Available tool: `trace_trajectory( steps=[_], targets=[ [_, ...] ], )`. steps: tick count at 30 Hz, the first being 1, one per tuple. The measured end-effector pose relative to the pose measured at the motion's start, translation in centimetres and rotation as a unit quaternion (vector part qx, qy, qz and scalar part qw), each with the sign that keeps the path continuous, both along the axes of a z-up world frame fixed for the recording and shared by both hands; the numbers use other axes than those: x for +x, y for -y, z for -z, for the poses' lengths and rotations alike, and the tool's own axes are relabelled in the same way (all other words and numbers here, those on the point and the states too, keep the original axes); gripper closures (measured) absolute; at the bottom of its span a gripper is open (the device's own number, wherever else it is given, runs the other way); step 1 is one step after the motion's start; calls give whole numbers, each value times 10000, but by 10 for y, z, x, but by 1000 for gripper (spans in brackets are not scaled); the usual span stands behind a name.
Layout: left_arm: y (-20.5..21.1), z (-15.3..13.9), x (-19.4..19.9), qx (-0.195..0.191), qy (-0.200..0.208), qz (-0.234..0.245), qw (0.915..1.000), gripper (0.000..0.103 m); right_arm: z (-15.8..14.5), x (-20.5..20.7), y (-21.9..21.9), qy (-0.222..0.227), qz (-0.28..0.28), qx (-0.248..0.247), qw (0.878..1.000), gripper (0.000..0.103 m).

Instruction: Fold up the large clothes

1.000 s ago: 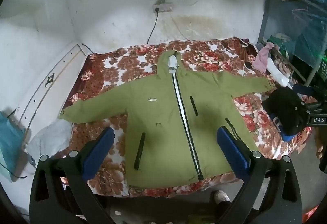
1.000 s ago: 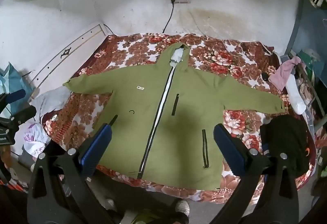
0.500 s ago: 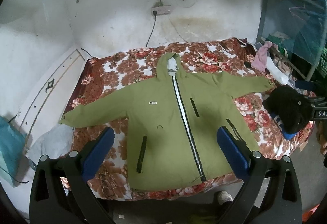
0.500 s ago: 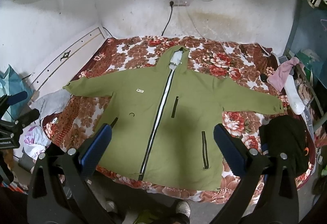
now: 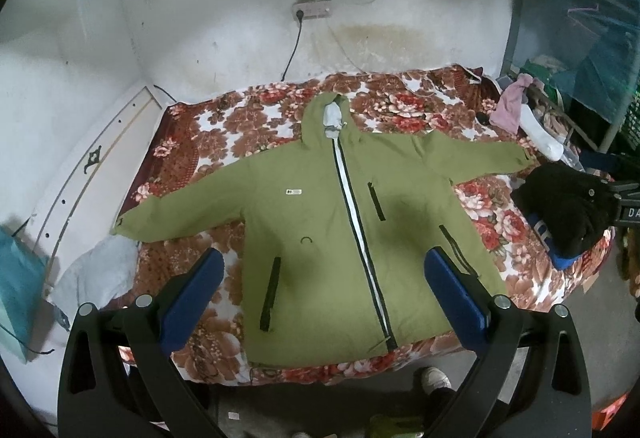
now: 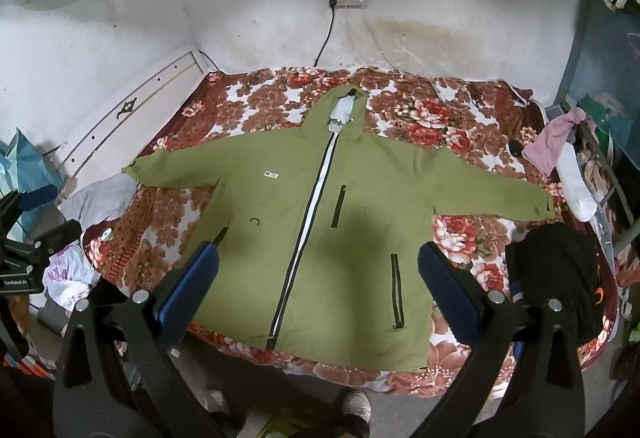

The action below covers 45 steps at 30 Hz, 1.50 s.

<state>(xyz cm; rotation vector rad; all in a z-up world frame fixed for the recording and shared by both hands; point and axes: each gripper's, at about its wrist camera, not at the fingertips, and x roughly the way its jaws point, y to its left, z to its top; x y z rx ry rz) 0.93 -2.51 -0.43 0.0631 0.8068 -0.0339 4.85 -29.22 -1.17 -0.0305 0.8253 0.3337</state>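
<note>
A large olive-green hooded jacket (image 5: 344, 234) lies flat, front up and zipped, on a bed with a red floral cover (image 5: 224, 126). Both sleeves are spread out sideways and the hood points at the far wall. It also shows in the right wrist view (image 6: 320, 230). My left gripper (image 5: 324, 278) is open and empty, held high above the jacket's lower hem. My right gripper (image 6: 318, 274) is open and empty too, high above the hem, apart from the cloth.
A black garment pile (image 5: 568, 214) sits on the bed's right corner, also in the right wrist view (image 6: 560, 278). Pink and white clothes (image 6: 560, 158) hang on a rack at right. A grey cloth (image 6: 100, 198) and bags lie left. My shoes (image 6: 356, 402) stand at the bed's foot.
Both grippers have drawn back and tilted up slightly, so the jacket sits a little lower and farther in both views. The jacket has not moved. Both grippers stay open.
</note>
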Motion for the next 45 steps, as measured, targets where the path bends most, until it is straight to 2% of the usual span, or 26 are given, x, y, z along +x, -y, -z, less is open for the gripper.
trace_trajectory(
  steps=[11,21,27,33,38,42,45],
  targets=[
    [9,8,1,-47,-102,7,9999,5,2,3,7,-26,-4,-11,10000,4],
    [2,13,14,-50,-172,-332,9993,5,5,17,15,-92,-46,73,9999,4],
    [11,13,48,114,-194,-788,9966,5,15,57,28,-173,-164,163,9996,4],
    [36,7,86,214,-250,-1202,9922,5,17,114,60,-228,-316,228,9990,4],
    [40,-1,113,112,-254,-1566,9873,5,12,167,74,-210,-421,54,9989,4],
    [21,6,138,30,-407,-1792,9830,5,24,209,51,-365,-468,42,9982,4],
    [-14,17,159,-26,-468,-1908,9805,5,33,233,20,-422,-515,-8,9978,4]
  ],
)
